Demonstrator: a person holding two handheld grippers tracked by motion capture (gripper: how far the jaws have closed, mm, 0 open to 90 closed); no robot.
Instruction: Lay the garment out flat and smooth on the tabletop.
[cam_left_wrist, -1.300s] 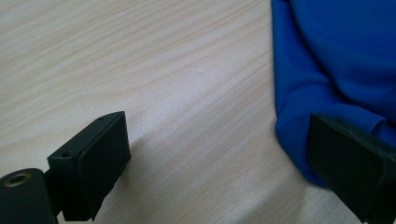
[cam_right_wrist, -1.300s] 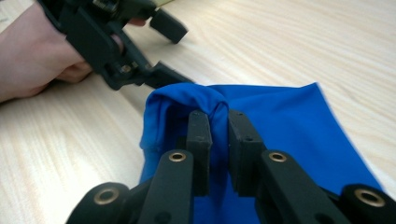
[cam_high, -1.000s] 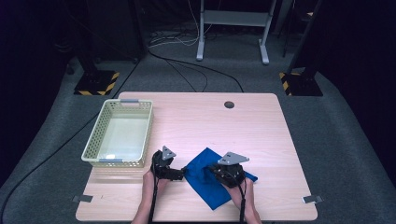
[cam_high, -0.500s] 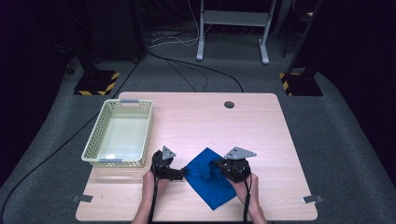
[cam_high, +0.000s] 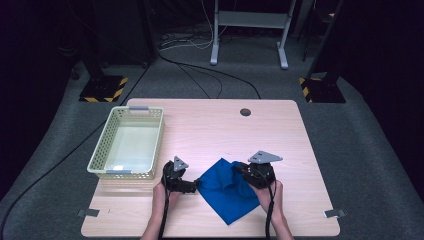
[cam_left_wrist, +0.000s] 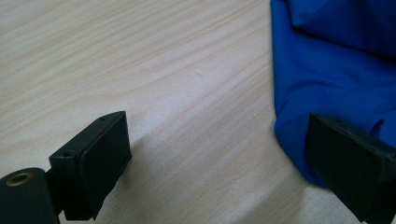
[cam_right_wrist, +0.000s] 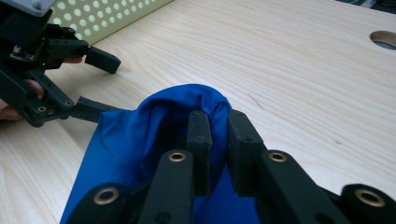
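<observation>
Blue cloth (cam_high: 227, 190) lying on the wooden surface (cam_high: 210, 130) near its front edge, right of the pale basket (cam_high: 127, 145). Right claw (cam_right_wrist: 218, 140) pinches a raised fold of the cloth between nearly closed jaws. Left claw (cam_left_wrist: 219, 158) stands spread wide, one jaw at the cloth's edge, the other on bare wood.

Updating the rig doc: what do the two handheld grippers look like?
Both are black. The left gripper and right gripper each carry a grey three-cornered plate on top and trail a black cable back along the forearm. Jaws are flat black blocks on linkage arms with brass-coloured pivot bushings. Forearms are bare, no sleeves.
</observation>
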